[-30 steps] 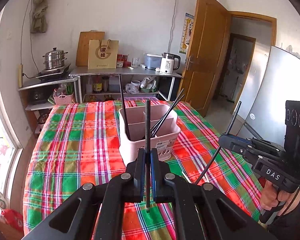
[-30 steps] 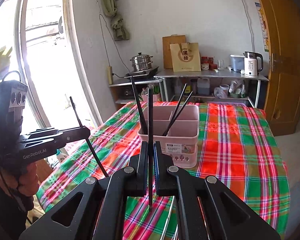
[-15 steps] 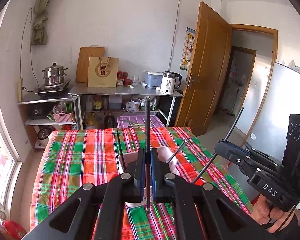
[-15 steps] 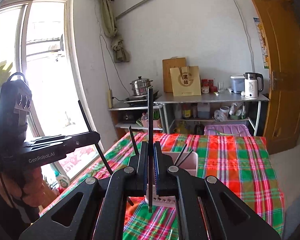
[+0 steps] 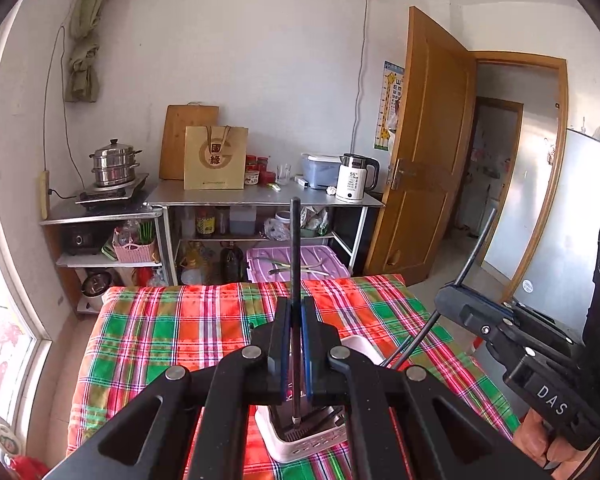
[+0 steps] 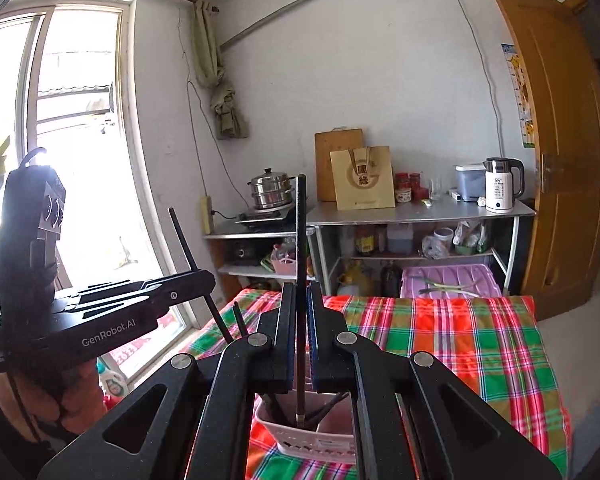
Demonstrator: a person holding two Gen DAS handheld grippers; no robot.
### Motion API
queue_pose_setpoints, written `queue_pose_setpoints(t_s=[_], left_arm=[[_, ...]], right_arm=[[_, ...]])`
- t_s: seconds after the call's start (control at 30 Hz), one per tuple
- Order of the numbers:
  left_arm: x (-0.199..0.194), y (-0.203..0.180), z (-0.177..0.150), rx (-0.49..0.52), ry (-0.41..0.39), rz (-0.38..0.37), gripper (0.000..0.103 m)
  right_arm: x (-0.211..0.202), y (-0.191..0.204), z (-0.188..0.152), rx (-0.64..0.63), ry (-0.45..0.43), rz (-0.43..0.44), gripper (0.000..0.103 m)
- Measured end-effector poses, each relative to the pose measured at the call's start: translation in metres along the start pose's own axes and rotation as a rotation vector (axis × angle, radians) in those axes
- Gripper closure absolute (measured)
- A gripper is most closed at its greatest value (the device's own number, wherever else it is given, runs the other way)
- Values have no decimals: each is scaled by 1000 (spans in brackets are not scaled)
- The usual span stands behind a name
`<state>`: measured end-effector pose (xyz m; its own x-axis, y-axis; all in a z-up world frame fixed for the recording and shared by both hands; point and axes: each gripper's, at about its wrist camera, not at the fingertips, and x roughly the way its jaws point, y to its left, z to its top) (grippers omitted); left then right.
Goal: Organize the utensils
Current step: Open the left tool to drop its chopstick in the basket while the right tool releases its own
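— Over the plaid table point(image 5: 148, 332), we had the left gripper point(image 5: 296, 354) clenched on one chopstick point(image 5: 295, 264), upright, its tip just above the pink holder point(image 5: 300, 446).

— And on our right?

— We had the right gripper point(image 6: 302, 344) grasping another chopstick point(image 6: 301, 240), its tip at the holder's point(image 6: 312, 446) mouth among those already inside.

— So how did we judge the drop?

— We thought it best to keep both sticks vertical, lower them into the compartment, then release.

Daylight room, bright overall. Window point(image 6: 80, 160) totally blown out in right wrist view, left gripper point(image 6: 210, 292) backlit against it. Heavy fisheye bending, black vignette corners. Mostly sharp, slight softness near edges.
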<state>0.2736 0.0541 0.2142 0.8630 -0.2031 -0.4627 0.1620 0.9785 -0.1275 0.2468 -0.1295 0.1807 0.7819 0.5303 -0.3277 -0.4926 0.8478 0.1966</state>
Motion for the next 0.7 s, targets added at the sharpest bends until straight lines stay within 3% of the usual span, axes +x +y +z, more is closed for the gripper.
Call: queue_pose_setpoints(t_s=[0.7], left_arm=[[66, 25, -79, -54, 159, -1, 98]], right_arm=[[46, -16, -66, 27, 199, -14, 98]])
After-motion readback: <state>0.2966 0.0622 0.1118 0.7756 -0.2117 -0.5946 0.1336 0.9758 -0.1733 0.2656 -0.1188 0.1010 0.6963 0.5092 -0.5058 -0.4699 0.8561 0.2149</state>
